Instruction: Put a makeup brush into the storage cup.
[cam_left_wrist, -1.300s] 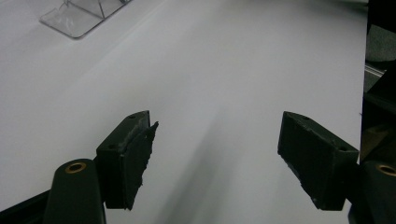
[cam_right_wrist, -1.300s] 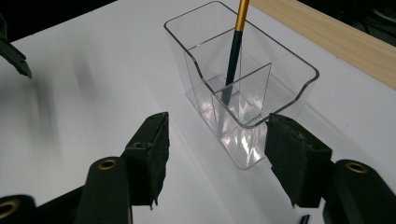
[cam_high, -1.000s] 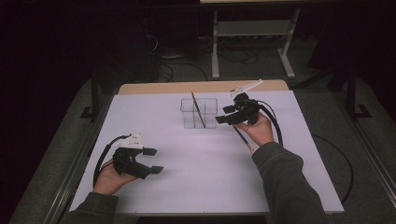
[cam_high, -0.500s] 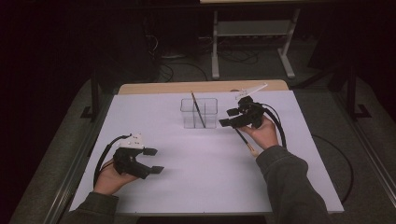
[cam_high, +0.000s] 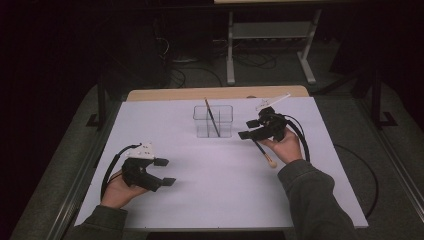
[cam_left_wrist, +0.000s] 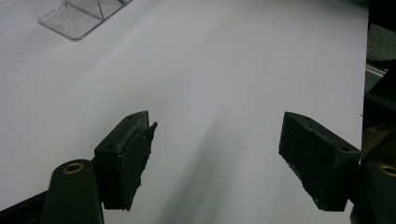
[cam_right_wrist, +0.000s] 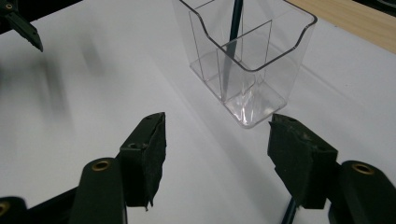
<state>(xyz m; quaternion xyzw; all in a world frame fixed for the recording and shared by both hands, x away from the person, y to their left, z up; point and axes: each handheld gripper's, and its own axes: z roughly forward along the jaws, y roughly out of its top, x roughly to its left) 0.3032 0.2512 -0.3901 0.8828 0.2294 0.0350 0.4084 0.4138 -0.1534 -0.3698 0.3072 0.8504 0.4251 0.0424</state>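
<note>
Your right tool (cam_high: 254, 131) stands spread and empty just beside the clear plastic divided holder (cam_high: 213, 121); the dark wooden-tipped brush (cam_high: 263, 152) lies beneath it on the white worktop (cam_high: 210, 175). Swinging it could topple that holder.

1. We count one clear plastic divided holder (cam_high: 213, 121), at centre frame in the high view.
2. We count two dark slender brushes: one standing in the holder (cam_high: 212, 116), one wooden-tipped brush (cam_high: 264, 153) lying right of centre.
3. We count two black two-jaw grippers: left gripper (cam_high: 164, 171), right gripper (cam_high: 248, 129).
</note>
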